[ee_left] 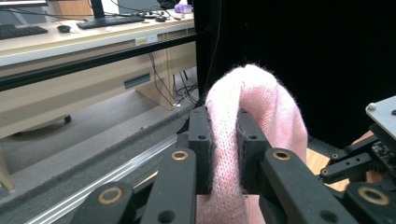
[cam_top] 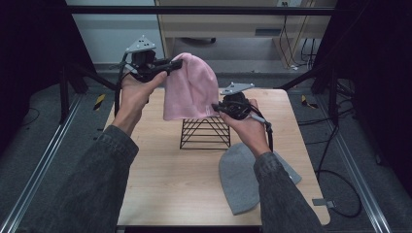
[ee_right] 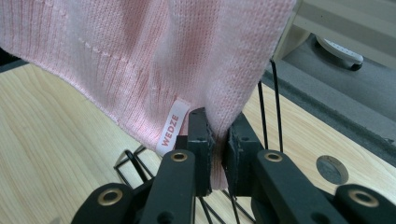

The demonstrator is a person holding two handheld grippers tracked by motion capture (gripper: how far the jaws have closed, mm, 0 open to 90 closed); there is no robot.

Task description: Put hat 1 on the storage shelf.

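Pink hat (cam_top: 188, 87) hangs above the wire rack (cam_top: 205, 132), mid-bench; left tongs (cam_top: 174, 64) grip its crown, right tongs (cam_top: 217, 108) pinch its brim corner; advise lowering both level, keeping the knit taut, centred over the rack.

The pink hat (cam_top: 188, 88) hides the top of the wire rack (cam_top: 205, 132); the person's right sleeve (cam_top: 281, 194) covers part of the grey hat (cam_top: 237, 177). In the right claw view the pink hat runs off the top edge; the bench (cam_top: 170, 179) meets the high view's bottom edge
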